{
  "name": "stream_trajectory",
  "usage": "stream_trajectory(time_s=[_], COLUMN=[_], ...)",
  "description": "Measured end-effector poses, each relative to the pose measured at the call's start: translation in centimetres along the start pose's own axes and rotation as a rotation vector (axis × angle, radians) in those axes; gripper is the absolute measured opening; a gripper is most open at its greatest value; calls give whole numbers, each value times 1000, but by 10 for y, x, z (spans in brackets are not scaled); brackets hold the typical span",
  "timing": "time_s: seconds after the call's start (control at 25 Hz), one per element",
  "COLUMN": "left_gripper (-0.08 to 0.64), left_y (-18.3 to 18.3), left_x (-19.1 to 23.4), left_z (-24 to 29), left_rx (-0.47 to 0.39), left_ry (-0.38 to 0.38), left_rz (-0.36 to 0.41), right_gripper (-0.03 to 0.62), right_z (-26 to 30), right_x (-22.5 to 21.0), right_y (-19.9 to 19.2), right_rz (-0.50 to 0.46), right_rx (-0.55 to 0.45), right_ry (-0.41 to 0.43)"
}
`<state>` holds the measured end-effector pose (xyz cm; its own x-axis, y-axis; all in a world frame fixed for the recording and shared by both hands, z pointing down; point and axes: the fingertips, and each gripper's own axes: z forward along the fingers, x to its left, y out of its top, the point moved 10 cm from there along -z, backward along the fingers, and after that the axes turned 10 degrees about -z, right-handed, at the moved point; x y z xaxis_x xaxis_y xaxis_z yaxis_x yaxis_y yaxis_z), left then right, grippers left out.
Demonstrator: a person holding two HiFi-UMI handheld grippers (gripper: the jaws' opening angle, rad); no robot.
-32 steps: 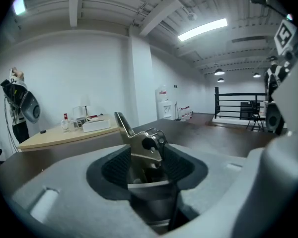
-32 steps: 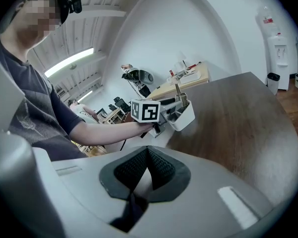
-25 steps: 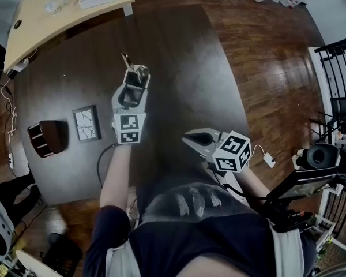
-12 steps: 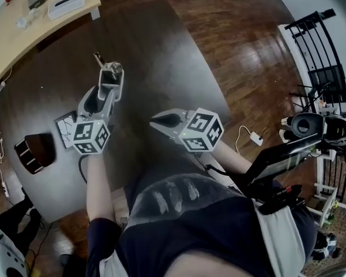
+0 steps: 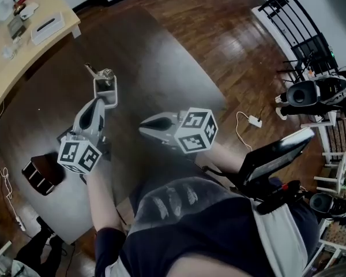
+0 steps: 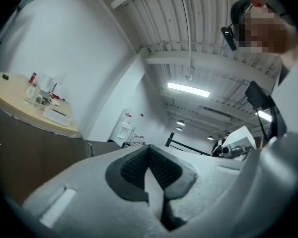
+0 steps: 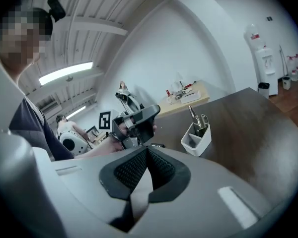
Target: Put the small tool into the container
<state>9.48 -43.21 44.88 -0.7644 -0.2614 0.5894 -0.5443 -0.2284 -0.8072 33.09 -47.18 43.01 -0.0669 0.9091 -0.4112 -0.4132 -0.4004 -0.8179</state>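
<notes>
A white container (image 5: pixel 105 91) stands on the dark table (image 5: pixel 161 45), with metal small tools (image 5: pixel 97 72) sticking up out of it. My left gripper (image 5: pixel 101 104) is just short of the container's near side. Its jaws are closing, and in the left gripper view the pads (image 6: pixel 161 170) meet with nothing between them. My right gripper (image 5: pixel 143 129) hovers to the right of it, nearer to me, and is shut and empty (image 7: pixel 146 155). The right gripper view shows the container (image 7: pixel 197 139), the tools (image 7: pixel 198 119) and the left gripper (image 7: pixel 134 120) in a hand.
A dark box (image 5: pixel 41 175) sits at the table's left edge, with a framed tile (image 5: pixel 64 136) mostly hidden behind my left gripper. A beige table (image 5: pixel 11 56) with a white box (image 5: pixel 46 26) stands far left. A white adapter (image 5: pixel 255 120) lies on the wood floor; a black rack (image 5: pixel 303 33) stands right.
My left gripper has drawn back from the container toward me and to the left. The right gripper has moved left and up. The head view has swung round.
</notes>
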Motion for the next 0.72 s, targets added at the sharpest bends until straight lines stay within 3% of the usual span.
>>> stream_trajectory(time_s=[0.2, 0.36, 0.52, 0.72], left_gripper=[0, 0, 0, 0], left_y=[-16, -17, -14, -40], left_x=[-27, -62, -95, -153], left_z=[22, 32, 36, 56], left_rx=[90, 159, 158, 196], left_ry=[-122, -195, -226, -183], left_rz=[25, 55, 21, 51], right_gripper=[0, 0, 0, 0], right_z=[-41, -74, -104, -175], right_x=[11, 19, 26, 20], right_y=[-11, -13, -23, -73], right_rz=[135, 46, -49, 34], right_rx=[-188, -255, -306, -367], right_ry=[-8, -45, -95, -126])
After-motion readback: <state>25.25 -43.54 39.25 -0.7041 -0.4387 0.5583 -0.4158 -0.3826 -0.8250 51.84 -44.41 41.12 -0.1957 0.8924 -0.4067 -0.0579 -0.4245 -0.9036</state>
